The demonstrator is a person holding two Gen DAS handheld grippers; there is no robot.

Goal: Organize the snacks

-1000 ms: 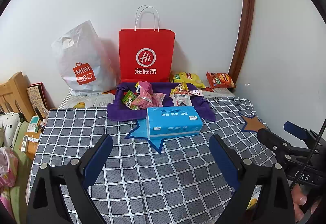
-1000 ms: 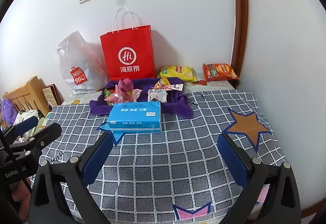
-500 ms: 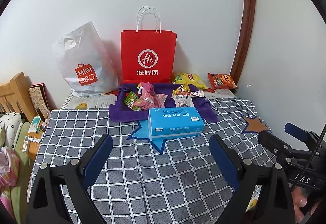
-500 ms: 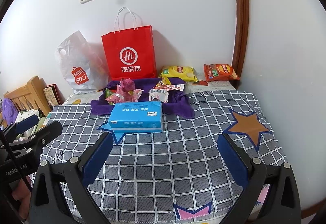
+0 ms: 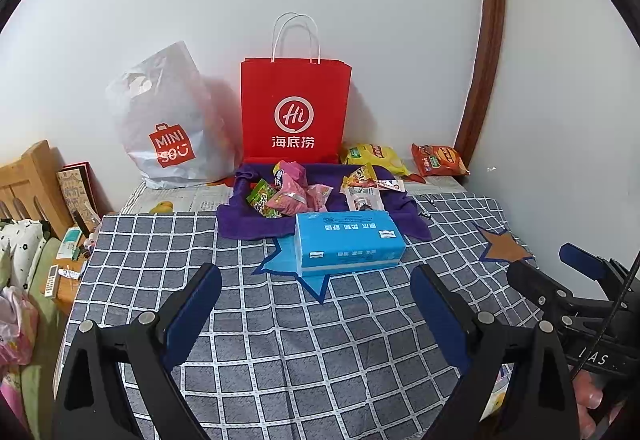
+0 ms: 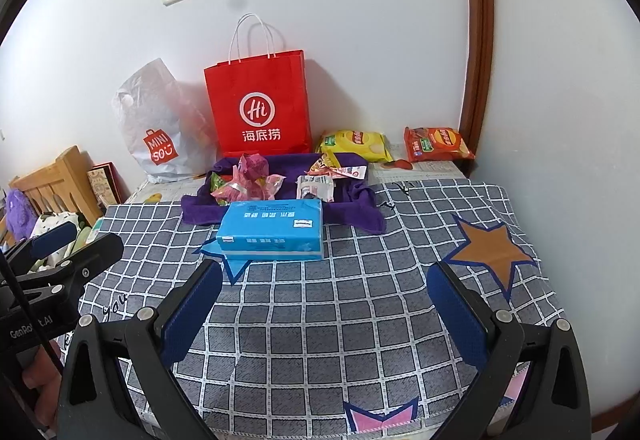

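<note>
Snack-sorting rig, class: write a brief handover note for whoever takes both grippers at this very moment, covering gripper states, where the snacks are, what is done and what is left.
Left gripper: jaws wide open, empty, above the checked tablecloth.
Right gripper: jaws wide open, empty, above the same cloth.
Small snack packets lie in a heap on the purple towel, behind the blue tissue pack.
Yellow chip bag and orange chip bag lie by the wall, right of the red paper bag. White Miniso bag stands to its left.
Done: nothing visibly sorted.
Left: every snack, probably starting with the towel heap.
</note>
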